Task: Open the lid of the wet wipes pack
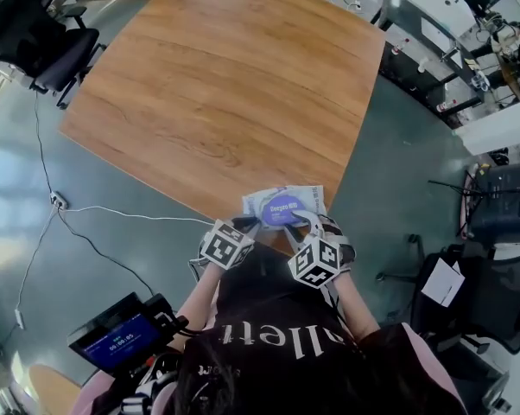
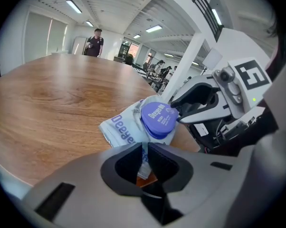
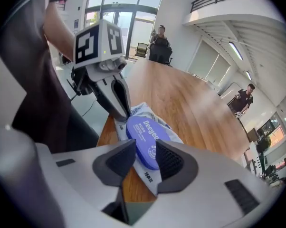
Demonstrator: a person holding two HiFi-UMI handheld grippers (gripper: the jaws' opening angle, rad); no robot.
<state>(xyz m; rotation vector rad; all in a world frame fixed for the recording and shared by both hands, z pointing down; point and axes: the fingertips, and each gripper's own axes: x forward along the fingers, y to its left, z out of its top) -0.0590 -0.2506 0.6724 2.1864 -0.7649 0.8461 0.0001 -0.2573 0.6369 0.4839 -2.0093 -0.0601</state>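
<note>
The left claw point(image 2: 144, 148) was clenched on the near edge of the wet wipes pack point(image 2: 118, 129), a thin fold of the white wrapper pinched between its jaws. The right claw point(image 3: 145, 156) was released, its jaws standing apart with the near end of the purple lid point(image 3: 145, 136) between them; whether either pad pressed on the lid could not be told. The lid lay flat and closed on top of the pack.

Seen from the right gripper view, the left claw's tips met at the pack's edge just beside the lid. The pack sat at the near edge of the wooden worktop point(image 1: 225, 85), directly in front of the person, with both marker cubes close together just behind it.

Farther out, the worktop stood on a grey floor where a white cable point(image 1: 113, 211) ran. A black office chair point(image 1: 44, 41) stood at the far left corner.
</note>
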